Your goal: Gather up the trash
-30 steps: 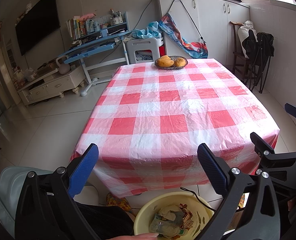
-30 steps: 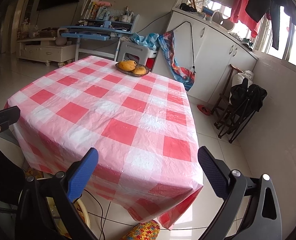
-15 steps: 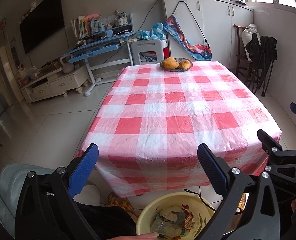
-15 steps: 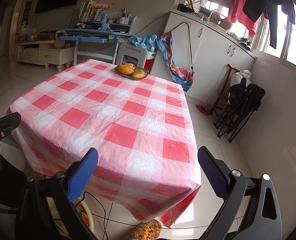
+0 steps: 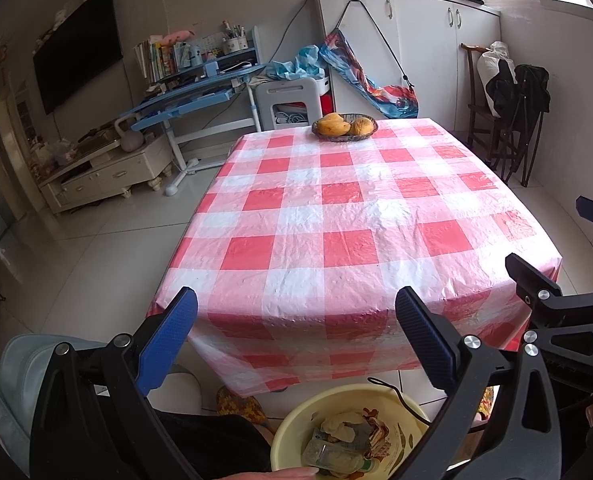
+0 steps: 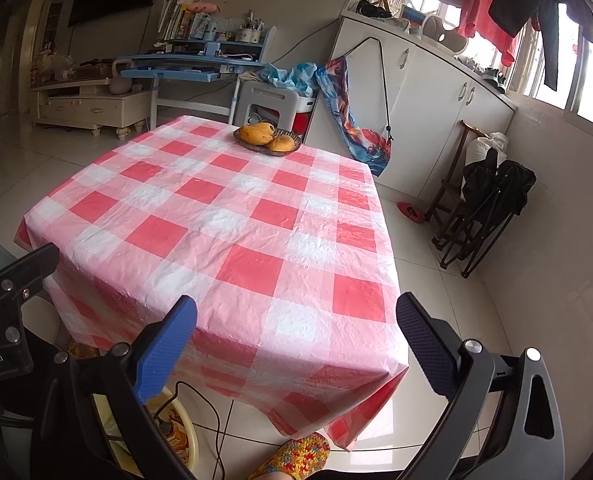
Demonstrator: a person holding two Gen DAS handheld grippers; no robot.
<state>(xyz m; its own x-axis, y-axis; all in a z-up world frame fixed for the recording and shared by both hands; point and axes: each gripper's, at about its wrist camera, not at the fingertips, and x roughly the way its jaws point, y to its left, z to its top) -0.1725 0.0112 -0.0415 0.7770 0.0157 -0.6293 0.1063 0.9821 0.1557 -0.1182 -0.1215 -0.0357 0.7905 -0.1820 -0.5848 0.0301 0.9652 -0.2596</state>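
Yellow plastic forms the basin seen at the bottom centre of the left wrist view, where crumpled wrappers and other trash lie gathered inside it. Nothing but a fruit basket is shown on the red-and-white checked tablecloth, at the upper centre of the frame, so the collecting is judged to be essentially finished. The left gripper is held with its blue fingers spread wide and nothing between them; the right gripper is likewise spread and empty, and part of it is also visible at the right edge of the left wrist view. Compared with the frames from a second ago, both cameras have been drawn back and raised: the table appears smaller and farther, more floor is exposed around it, and more of the basin's rim has come into view. A withdrawal from the cleared table is suggested. No trash has been added or removed over that interval.
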